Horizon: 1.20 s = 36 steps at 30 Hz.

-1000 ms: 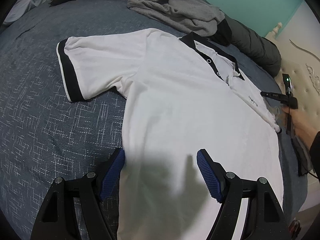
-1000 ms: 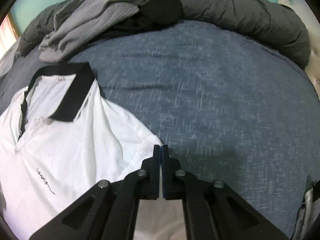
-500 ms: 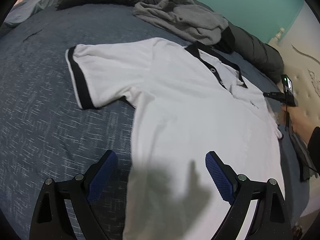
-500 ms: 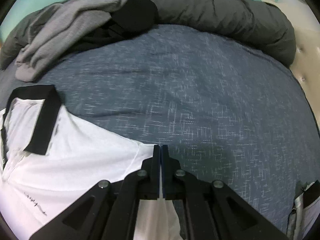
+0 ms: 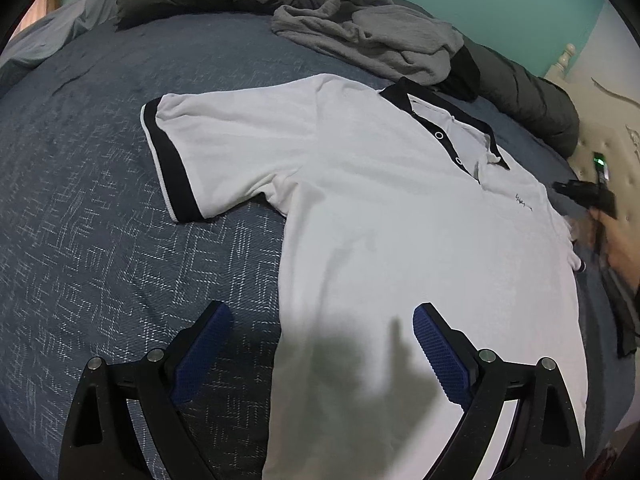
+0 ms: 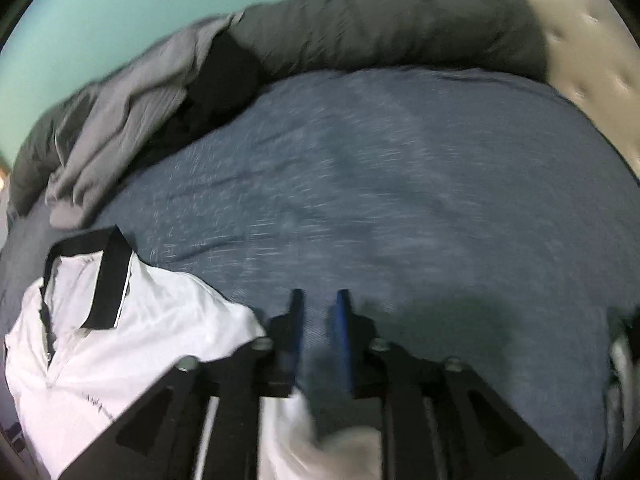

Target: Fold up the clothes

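A white polo shirt (image 5: 380,216) with black collar and black sleeve cuffs lies spread flat, front up, on the blue bed. My left gripper (image 5: 320,344) is open and empty, hovering above the shirt's lower left side edge. My right gripper (image 6: 318,320) is partly open with nothing between its fingers; the shirt's right sleeve (image 6: 160,320) lies loose just to its left and below it. The right gripper also shows at the shirt's far right edge in the left wrist view (image 5: 584,196). The right wrist view is blurred by motion.
The blue patterned bedspread (image 5: 100,220) surrounds the shirt. A crumpled grey garment (image 5: 372,36) and a rolled dark grey duvet (image 5: 532,96) lie along the far edge. A padded cream headboard (image 6: 592,60) stands to the right.
My right gripper was shut on the right sleeve edge, pulled it outward, and has now opened and let it go. My left gripper drew back and left a little, staying open.
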{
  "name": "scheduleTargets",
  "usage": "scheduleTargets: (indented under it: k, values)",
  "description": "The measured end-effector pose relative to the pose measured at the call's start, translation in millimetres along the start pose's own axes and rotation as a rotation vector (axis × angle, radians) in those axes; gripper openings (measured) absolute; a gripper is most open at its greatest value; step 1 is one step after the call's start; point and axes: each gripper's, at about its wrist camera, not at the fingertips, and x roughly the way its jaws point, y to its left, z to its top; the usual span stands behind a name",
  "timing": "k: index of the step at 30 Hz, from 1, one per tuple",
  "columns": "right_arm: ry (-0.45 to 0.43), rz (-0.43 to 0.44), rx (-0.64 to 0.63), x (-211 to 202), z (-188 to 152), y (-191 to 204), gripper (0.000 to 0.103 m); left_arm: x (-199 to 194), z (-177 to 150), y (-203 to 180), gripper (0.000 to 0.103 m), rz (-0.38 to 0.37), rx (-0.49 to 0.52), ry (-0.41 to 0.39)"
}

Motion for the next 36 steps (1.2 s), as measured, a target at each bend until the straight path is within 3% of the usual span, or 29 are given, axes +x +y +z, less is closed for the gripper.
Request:
scheduleTargets:
  k: [9, 15, 19, 20, 25, 30, 36]
  values:
    - [0.041, 0.080, -0.007, -32.3, -51.2, -33.7, 0.033, -4.9, -5.5, -13.6, 0.096, -0.027, 0.022, -0.009]
    - [0.050, 0.165, 0.169, -21.7, -65.6, -51.6, 0.033, -1.5, -4.7, -12.0, 0.097, -0.027, 0.018, -0.006]
    - [0.053, 0.202, 0.171, -19.2, -63.2, -43.2, 0.015, -0.5, -4.2, -9.9, 0.097, -0.028, 0.015, -0.003]
    - [0.043, 0.192, 0.187, -21.4, -60.1, -42.2, 0.010, -0.5, -4.2, -10.0, 0.097, -0.028, 0.016, -0.003]
    - [-0.011, 0.104, 0.316, -38.8, -41.9, -50.5, 0.007, 0.1, -5.3, -10.6, 0.097, -0.028, 0.021, -0.001]
    - [0.053, -0.013, 0.436, -28.7, -39.8, -65.5, 0.007, -0.6, -5.1, -10.0, 0.097, -0.026, 0.020, -0.002]
    - [0.087, 0.018, 0.497, -5.6, -50.0, -70.2, 0.009, -1.0, -4.6, -9.0, 0.097, -0.025, 0.019, -0.002]
